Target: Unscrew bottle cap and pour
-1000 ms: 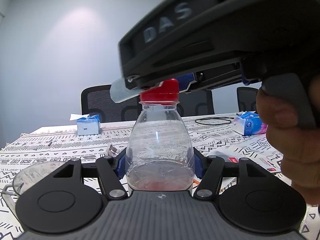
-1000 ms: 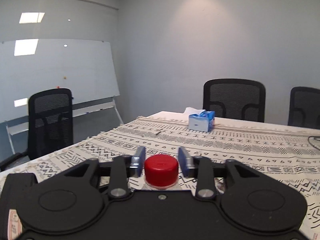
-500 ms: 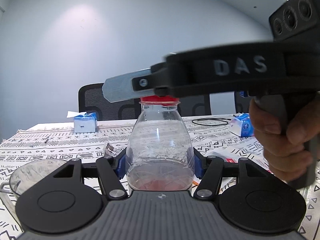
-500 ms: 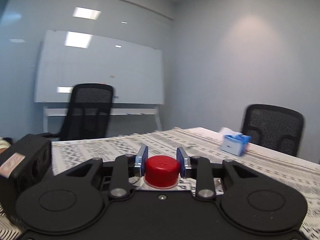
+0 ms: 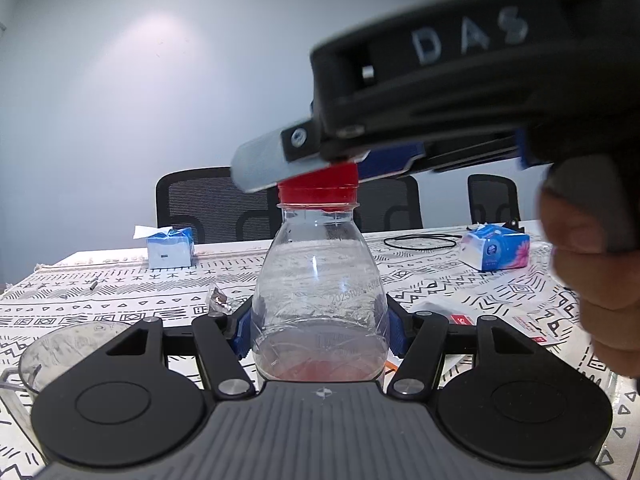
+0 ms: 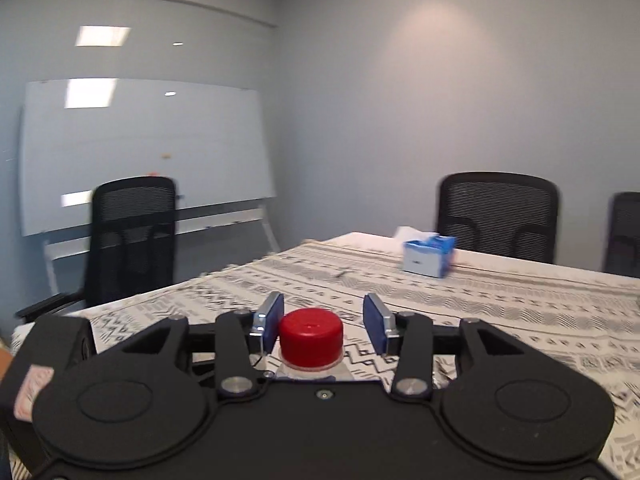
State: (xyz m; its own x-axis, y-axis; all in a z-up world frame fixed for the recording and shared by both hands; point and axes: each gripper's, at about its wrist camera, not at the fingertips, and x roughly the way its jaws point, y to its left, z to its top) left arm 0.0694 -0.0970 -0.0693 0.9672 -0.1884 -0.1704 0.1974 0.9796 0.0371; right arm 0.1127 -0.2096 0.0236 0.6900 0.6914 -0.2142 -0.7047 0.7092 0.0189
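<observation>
Two claws: left claw [image 5: 320, 332] clamps bottle [image 5: 320, 300]; right claw [image 6: 324, 322] just opened off cap [image 6: 311, 334].

A patterned cloth [image 5: 440, 280] in black and white covers the bench [image 6: 372, 240]. At its far side sits a blue tissue box [image 5: 170, 247], and to the right a soft tissue pack [image 5: 495, 249] lies near a loop of black cable [image 5: 420, 242]. A clear cup [image 5: 60, 350] stands at the near left, and a crumpled wrapper [image 5: 218, 300] lies on the cloth. Black mesh chairs [image 5: 212, 206] line the far edge, another [image 6: 134, 236] stands before a whiteboard [image 6: 140, 148].
</observation>
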